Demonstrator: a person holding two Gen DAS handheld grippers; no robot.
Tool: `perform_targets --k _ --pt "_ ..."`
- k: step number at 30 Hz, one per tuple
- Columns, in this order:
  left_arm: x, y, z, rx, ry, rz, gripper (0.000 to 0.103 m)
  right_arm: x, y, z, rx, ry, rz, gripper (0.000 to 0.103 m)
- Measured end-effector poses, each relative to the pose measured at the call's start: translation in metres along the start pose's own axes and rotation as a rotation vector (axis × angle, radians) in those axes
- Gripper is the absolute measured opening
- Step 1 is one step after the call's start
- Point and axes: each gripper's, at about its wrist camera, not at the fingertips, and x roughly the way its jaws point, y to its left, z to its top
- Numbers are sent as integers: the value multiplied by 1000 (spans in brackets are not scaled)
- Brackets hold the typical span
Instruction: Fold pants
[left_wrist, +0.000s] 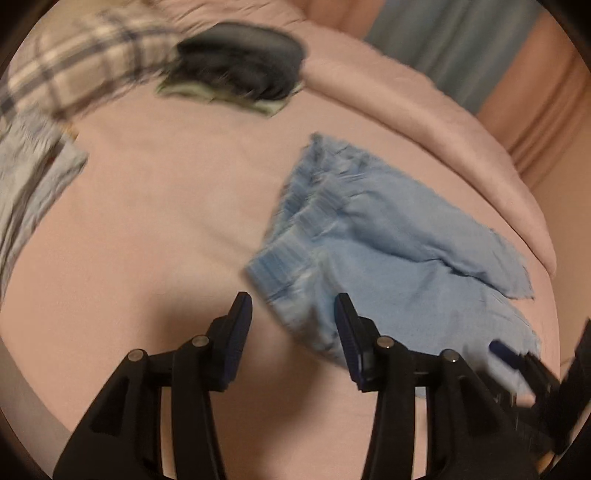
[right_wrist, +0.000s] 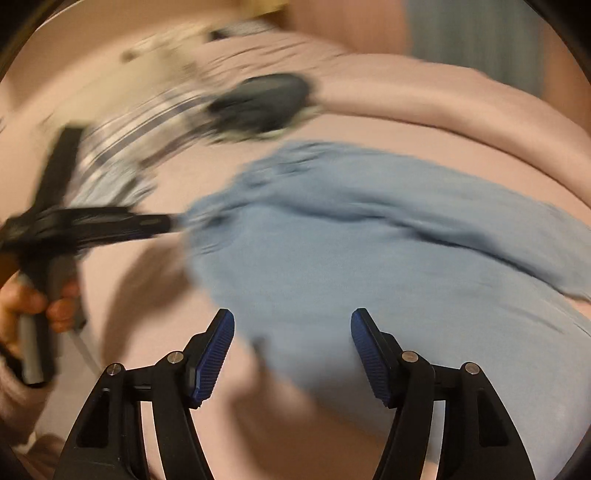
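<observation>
Left gripper (left_wrist: 293, 314) spread empty, I hover | right gripper (right_wrist: 292, 332) likewise | pants (left_wrist: 388, 266) partly folded on bed (left_wrist: 166, 221) | folding remains

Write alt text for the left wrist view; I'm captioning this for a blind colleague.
The open left gripper hovers over the waistband end of light blue pants lying rumpled on a pink bed. A dark object, a plaid cloth and another pale cloth lie blurred at the far left, and the right gripper's tip enters at lower right.
</observation>
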Motion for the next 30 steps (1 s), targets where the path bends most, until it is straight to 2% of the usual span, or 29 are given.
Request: perform_targets --k 3,5,6,7,8,9,10,11,12,15,18,23,26,30 --pt "9 -33 -2 117 -7 -70 46 -8 -60 -12 130 41 -188 66" --pt "29 -57 -8 210 17 -93 46 -13 -89 -26 197 77 -258 66" --pt "40 -66 -14 252 48 -82 46 -14 -97 -34 223 105 -275 66" --pt "59 -73 -23 309 122 -45 46 -13 -103 -43 242 147 -279 66" --pt "73 -76 -32 347 193 -17 47 -14 -106 -54 233 185 -276 66" --pt "81 -78 -41 398 227 8 47 -19 -102 -60 197 185 -276 66" --pt "71 -83 -50 492 161 11 49 -25 -95 -67 141 213 -277 66" --pt "68 -86 -54 544 168 6 55 -30 -93 -70 120 232 -272 66" --pt "65 -87 -55 580 182 -5 56 -36 -92 -73 114 259 -251 66" --pt "56 -84 -41 572 194 -74 60 -47 -110 -65 154 288 -198 66" --pt "56 -88 -9 519 152 -102 68 -46 -128 -33 173 209 -209 67" --pt "81 -109 59 515 95 -95 69 -33 -153 18 88 79 -228 67" --pt "113 -114 104 487 114 -64 68 -9 -173 60 2 66 -255 67" --pt "152 -116 139 477 163 -49 68 27 -202 104 -52 115 -249 67"
